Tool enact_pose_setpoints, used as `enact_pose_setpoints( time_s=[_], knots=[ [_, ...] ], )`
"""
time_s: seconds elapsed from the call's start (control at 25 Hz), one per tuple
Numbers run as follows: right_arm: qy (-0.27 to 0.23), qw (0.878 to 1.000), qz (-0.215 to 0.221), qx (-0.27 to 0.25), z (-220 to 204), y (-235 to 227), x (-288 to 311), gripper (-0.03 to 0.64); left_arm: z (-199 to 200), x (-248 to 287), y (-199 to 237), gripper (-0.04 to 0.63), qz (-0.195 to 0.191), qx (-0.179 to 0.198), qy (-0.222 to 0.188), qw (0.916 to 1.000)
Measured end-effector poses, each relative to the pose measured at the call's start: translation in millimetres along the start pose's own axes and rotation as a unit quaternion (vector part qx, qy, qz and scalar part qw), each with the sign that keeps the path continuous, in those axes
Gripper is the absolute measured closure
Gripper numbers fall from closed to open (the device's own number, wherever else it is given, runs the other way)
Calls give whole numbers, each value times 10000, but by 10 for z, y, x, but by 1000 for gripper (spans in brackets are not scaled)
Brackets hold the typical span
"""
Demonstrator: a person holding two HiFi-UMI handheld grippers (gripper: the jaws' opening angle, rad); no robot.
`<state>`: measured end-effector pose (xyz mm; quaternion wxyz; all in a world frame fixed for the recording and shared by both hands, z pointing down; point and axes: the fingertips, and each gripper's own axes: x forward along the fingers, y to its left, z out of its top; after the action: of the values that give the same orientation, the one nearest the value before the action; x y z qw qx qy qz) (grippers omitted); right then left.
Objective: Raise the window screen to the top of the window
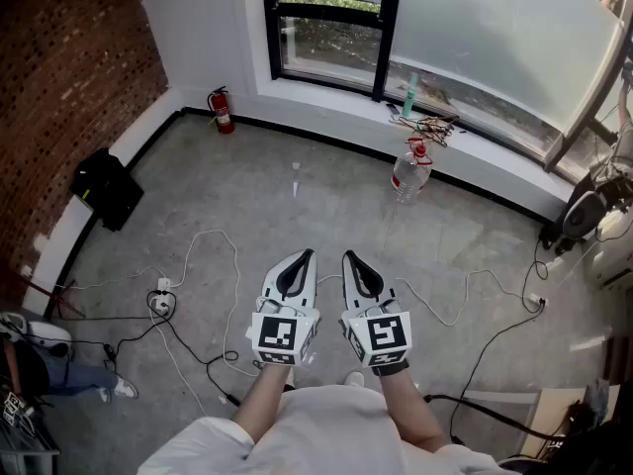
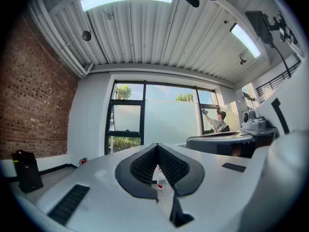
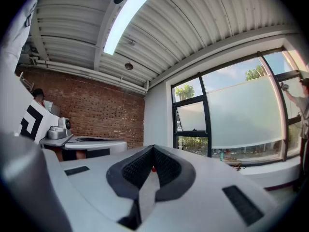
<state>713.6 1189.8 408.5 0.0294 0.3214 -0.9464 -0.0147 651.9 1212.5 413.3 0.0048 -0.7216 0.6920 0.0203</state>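
Both grippers level, side by side, well back from the window. Left gripper and right gripper: jaws fully closed, nothing held. Screen covers most of the big pane, with clear glass showing above and below it. Bottle on the floor near the sill.

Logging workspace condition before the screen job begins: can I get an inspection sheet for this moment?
Surface: grey concrete floor.
Job's things: window; frosted window screen covers most of the big pane, with a clear strip above it; untouched.
Clutter: water bottle and fire extinguisher on the floor, black case by the wall, oddments on the sill.
Tools: left tool and right tool shut, empty, level, side by side, well short of the window.
Cables: white and black cables trail across the floor.
Surroundings: brick wall at left; another person reaches up at the window's right.
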Motion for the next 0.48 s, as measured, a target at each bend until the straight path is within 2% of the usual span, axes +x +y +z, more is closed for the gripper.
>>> enact_pose_setpoints(
  time_s=[0.2, 0.24, 0.4, 0.48],
  knots=[
    [88, 9999, -40, 78, -94, -256, -219, 617, -48, -27, -243, 594, 203, -84, -24, 9998],
    [98, 9999, 44, 87, -113, -284, -241, 618, -58, -21, -289, 594, 244, -91, -19, 9997],
    [151, 9951, 941, -269, -210, -131, -342, 618, -148, -96, -459, 594, 528, -98, 133, 9985],
    [279, 9948, 955, -205, -348, -101, -374, 617, -227, -207, -476, 594, 725, -20, 240, 9971]
  ],
)
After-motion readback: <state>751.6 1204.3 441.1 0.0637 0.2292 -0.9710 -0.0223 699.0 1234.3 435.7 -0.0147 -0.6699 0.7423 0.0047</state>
